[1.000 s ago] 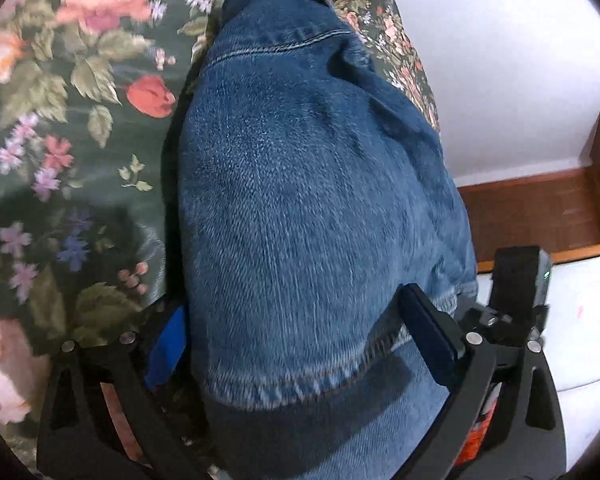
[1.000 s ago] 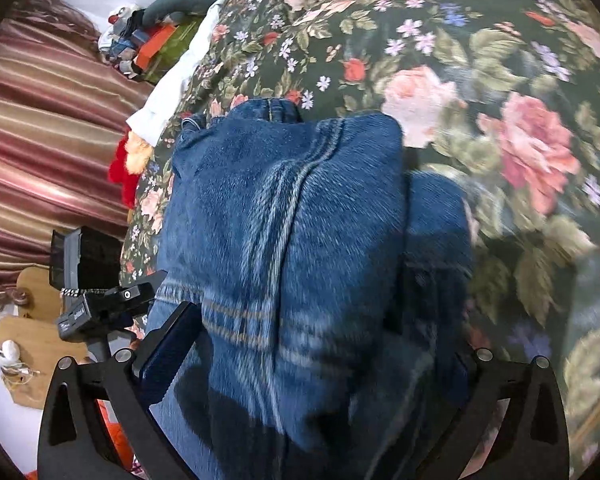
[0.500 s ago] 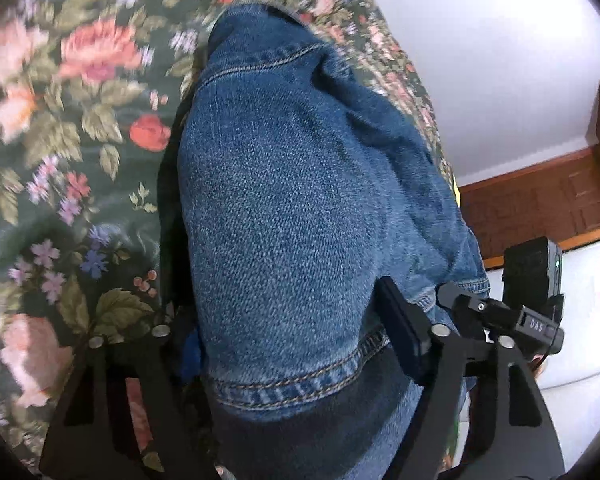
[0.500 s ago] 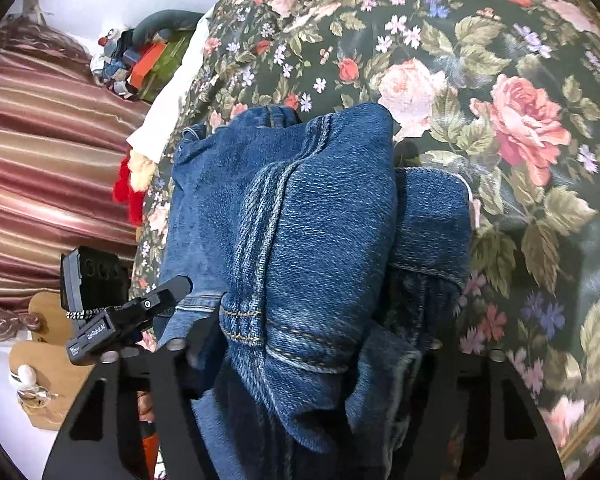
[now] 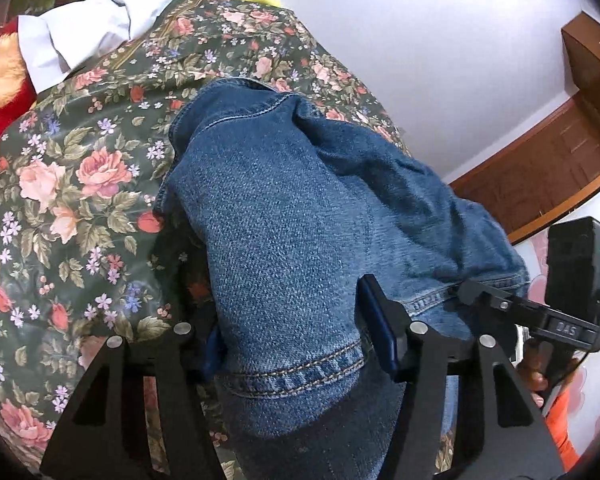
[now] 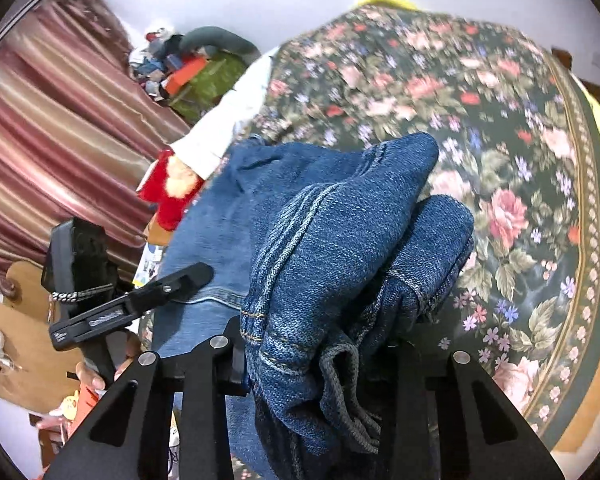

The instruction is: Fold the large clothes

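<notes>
A pair of blue denim jeans is folded into a thick bundle above a dark floral bedspread. My left gripper holds the hemmed edge of one side. Its jaws are closing, and the blue pads press into the denim. My right gripper grips the bunched seam side of the jeans. Its jaws are closing too, squeezing several layers. The near end of the bundle hangs lifted off the bedspread, while the far end still trails on it. A finger of the right gripper shows at the lower right of the left wrist view.
A white cloth and a red plush toy lie at the bed's far side. A striped curtain and a clutter pile stand beyond it. Brown wooden furniture lines the white wall. A hand holds the left gripper.
Both grippers have closed from wide open onto the denim and risen, lifting the near end of the jeans off the bedspread. More of the bed and room now shows.
</notes>
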`<act>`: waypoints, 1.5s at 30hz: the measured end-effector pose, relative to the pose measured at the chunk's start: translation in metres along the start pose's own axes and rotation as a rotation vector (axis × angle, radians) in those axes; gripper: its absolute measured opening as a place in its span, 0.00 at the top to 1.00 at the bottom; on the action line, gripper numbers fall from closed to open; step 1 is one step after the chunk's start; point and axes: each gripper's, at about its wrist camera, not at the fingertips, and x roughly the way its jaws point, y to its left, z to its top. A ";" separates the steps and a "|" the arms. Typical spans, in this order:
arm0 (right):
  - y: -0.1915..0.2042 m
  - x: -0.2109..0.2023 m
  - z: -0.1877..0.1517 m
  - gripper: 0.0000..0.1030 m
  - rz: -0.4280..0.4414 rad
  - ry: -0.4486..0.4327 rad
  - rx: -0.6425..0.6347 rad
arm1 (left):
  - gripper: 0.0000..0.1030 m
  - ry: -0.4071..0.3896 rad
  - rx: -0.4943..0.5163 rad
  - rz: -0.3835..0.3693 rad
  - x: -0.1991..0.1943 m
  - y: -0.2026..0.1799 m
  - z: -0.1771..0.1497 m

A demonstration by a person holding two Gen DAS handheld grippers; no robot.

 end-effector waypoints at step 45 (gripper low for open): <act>0.034 0.051 -0.017 0.62 0.088 0.093 -0.001 | 0.46 -0.117 0.082 0.065 -0.065 0.034 -0.014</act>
